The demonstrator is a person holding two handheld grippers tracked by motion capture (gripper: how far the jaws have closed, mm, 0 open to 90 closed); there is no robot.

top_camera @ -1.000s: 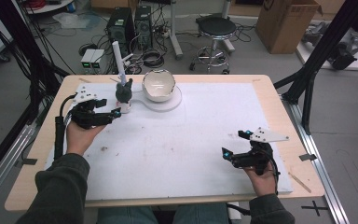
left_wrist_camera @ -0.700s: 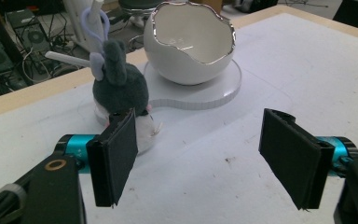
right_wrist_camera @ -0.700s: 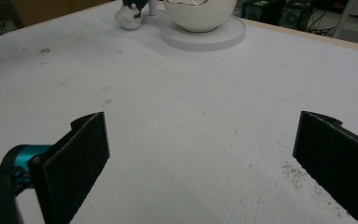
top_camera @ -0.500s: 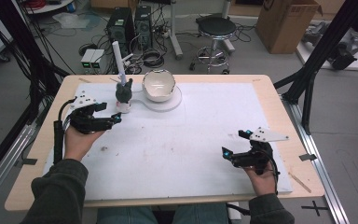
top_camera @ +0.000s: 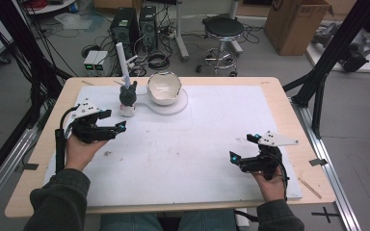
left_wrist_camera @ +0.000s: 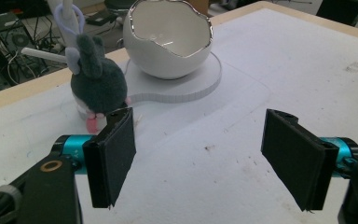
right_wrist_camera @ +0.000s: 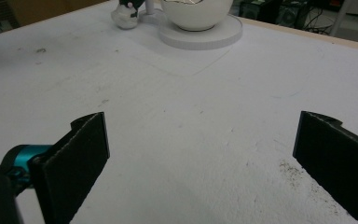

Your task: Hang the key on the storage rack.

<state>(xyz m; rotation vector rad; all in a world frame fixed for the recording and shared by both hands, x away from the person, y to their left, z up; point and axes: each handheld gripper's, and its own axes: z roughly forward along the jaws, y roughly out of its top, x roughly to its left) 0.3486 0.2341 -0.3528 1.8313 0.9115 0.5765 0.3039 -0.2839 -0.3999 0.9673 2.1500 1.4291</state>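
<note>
A small grey plush toy (top_camera: 127, 96) stands upright at the back left of the white mat (top_camera: 192, 154), beside a white eggshell-shaped bowl (top_camera: 164, 87) on a round white base (top_camera: 180, 103). My left gripper (top_camera: 116, 120) hovers just in front of the toy. It is open and its jaws have just been opening, with nothing between them. In the left gripper view the left gripper (left_wrist_camera: 199, 140) faces the toy (left_wrist_camera: 98, 88) and the bowl (left_wrist_camera: 170, 39). My right gripper (top_camera: 242, 147) rests open and empty near the front right. In the right gripper view the right gripper (right_wrist_camera: 200, 140) looks over bare mat toward the bowl (right_wrist_camera: 196, 14).
A thin white rod (top_camera: 123, 62) rises behind the toy. The wooden table edge (top_camera: 289, 106) frames the mat. On the floor behind the table are computer cases (top_camera: 135, 24), a stool (top_camera: 224, 29) and a cardboard box (top_camera: 296, 24).
The left gripper has drawn back a little from the toy and its jaws stand wider apart. The right hand has not moved.
</note>
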